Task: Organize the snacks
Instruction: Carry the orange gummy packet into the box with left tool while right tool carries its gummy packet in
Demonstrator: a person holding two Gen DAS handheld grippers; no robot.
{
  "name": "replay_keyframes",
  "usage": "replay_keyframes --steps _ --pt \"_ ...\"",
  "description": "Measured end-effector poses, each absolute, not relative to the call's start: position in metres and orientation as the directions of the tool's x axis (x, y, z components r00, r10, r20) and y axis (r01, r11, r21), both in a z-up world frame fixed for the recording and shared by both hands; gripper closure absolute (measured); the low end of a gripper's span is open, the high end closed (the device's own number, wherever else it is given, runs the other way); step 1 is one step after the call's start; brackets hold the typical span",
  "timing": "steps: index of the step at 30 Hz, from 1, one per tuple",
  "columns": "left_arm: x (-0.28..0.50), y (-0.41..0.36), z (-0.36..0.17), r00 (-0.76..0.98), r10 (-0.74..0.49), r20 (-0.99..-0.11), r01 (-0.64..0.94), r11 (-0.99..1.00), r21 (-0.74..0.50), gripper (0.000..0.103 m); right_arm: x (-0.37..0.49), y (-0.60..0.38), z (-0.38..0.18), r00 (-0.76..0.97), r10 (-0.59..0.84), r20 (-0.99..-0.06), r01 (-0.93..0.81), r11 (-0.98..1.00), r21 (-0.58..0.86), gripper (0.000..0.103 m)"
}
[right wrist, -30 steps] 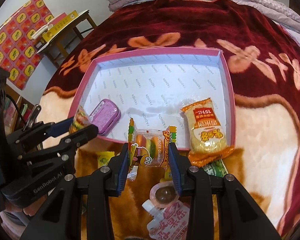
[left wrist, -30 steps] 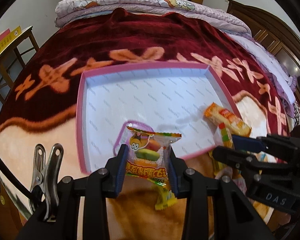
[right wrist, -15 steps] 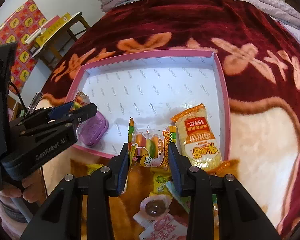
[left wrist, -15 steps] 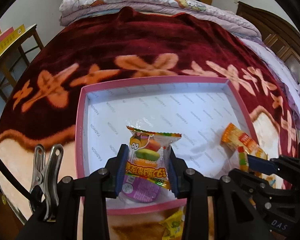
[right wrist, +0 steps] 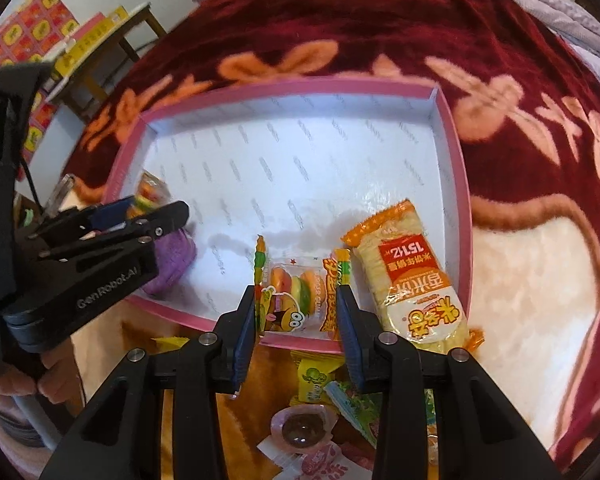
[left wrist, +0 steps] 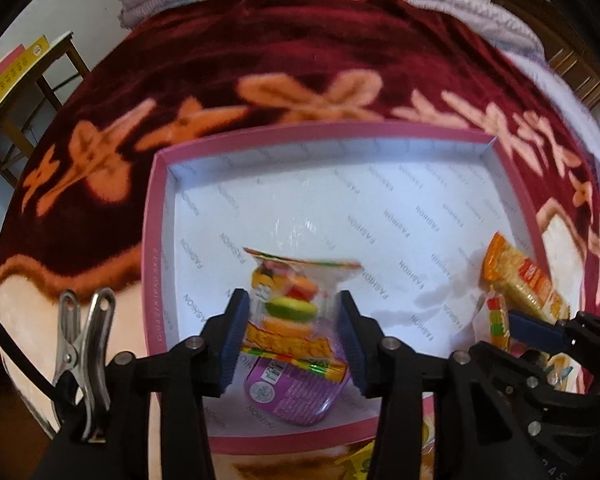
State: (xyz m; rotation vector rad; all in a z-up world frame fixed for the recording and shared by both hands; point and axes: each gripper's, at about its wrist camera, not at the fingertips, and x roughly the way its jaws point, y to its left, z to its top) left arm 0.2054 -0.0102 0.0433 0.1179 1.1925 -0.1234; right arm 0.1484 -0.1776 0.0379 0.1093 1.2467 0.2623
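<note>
Left hand-held gripper (left wrist: 292, 334): jaws have just been opening; the burger gummy packet (left wrist: 296, 312) sits between them, apparently loose (blurred), above the purple tin (left wrist: 292, 396) at 6 o'clock in the pink box (left wrist: 152, 248). Right hand-held gripper (right wrist: 296, 322): clamped on a second gummy packet (right wrist: 296, 300), rice cracker pack (right wrist: 412, 280) at its 3 o'clock.

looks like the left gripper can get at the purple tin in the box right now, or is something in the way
Probably not directly: the left gripper, jaws just opening, has a burger gummy packet between them, right above the purple tin.
</note>
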Motion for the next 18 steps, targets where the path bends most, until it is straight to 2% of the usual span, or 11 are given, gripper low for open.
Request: replay_keyframes --steps 3,8,18 --pt "0.212 -0.01 0.037 0.323 -0.024 -0.946 0.15 0.988 0.026 0.05 0.153 -0.18 0.033 0.264 0.263 -0.928 -0.117 0.964 0.24 0.061" --pt "0.212 -0.011 0.036 0.322 -0.015 -0.947 0.153 0.987 0.037 0.049 0.154 -0.184 0.022 0.24 0.275 -0.931 -0.104 0.961 0.257 0.049" --pt "0.208 -0.014 0.035 0.318 -0.009 -0.948 0.168 0.985 0.048 0.048 0.153 -0.177 0.022 0.24 0.256 -0.936 -0.127 0.965 0.231 0.043"
